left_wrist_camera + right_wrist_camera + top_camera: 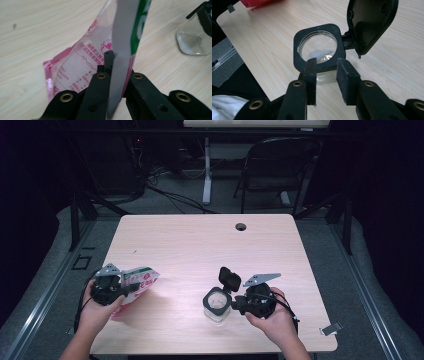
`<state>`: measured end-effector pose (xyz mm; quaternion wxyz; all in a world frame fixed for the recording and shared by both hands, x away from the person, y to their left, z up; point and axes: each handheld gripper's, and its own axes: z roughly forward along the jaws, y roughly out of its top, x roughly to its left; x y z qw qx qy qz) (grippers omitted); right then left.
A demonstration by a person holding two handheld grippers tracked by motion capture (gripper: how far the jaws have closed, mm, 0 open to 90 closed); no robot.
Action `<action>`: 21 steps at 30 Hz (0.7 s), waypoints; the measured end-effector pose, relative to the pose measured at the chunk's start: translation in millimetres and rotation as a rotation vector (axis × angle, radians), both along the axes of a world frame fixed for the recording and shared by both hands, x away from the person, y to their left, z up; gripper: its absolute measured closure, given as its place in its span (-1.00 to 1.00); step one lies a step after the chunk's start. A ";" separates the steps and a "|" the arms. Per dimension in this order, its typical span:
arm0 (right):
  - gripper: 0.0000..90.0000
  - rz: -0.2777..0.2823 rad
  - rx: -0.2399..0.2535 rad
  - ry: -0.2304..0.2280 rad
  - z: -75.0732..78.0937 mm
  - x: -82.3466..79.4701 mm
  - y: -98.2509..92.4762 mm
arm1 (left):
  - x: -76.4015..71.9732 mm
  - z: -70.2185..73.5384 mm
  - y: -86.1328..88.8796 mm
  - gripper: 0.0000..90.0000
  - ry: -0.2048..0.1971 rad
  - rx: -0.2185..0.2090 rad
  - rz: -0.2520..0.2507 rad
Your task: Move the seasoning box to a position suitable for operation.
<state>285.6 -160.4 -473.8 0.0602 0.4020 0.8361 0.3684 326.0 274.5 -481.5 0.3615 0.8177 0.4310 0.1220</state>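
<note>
High view shows a pink-and-white printed bag (137, 282) near the table's (200, 245) left front edge, one end raised in the left gripper (107, 289), whose jaws pinch its flat edge. At the right front, a clear jar (217, 304) with a black square collar stands with its hinged lid (229, 278) up. The right gripper (239, 304) has its jaws apart at the jar's rim, not pressing it. Behind the pale wooden table stands a dark folding chair (275, 167) on grey carpet.

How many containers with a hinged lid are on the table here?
1: a clear jar with a black flip lid standing open, at the table's near edge, just in front of the right tool.
</note>
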 end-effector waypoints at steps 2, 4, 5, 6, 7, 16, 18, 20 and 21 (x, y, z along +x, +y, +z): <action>0.56 0.002 -0.005 -0.001 0.0 0.5 0.0 | 0.4 6.3 3.4 1.00 -0.007 0.023 0.003; 0.55 -0.003 0.001 0.004 -0.4 0.7 -0.1 | 1.0 8.7 5.7 1.00 -0.022 0.031 0.011; 0.55 -0.003 0.004 0.004 -0.8 1.1 -0.4 | 1.1 10.2 7.4 1.00 -0.025 0.034 0.016; 0.55 -0.006 0.003 0.004 -1.7 1.8 -1.0 | 1.8 13.5 11.3 1.00 -0.025 0.039 0.020; 0.55 -0.008 0.002 0.006 -1.9 1.9 -1.1 | 1.8 13.5 11.3 1.00 -0.025 0.039 0.020; 0.55 -0.019 0.016 -0.003 -1.8 2.4 -2.4 | 6.8 27.9 20.8 1.00 -0.041 0.033 0.040; 0.55 -0.020 0.016 -0.005 -1.6 2.6 -2.9 | 7.6 31.6 20.4 1.00 -0.047 0.046 0.042; 0.55 -0.025 0.019 -0.001 -1.1 2.5 -3.8 | 8.4 35.2 20.0 1.00 -0.059 0.059 0.046; 0.55 -0.023 0.017 -0.002 -1.0 2.8 -4.4 | 8.8 37.5 20.3 1.00 -0.061 0.066 0.046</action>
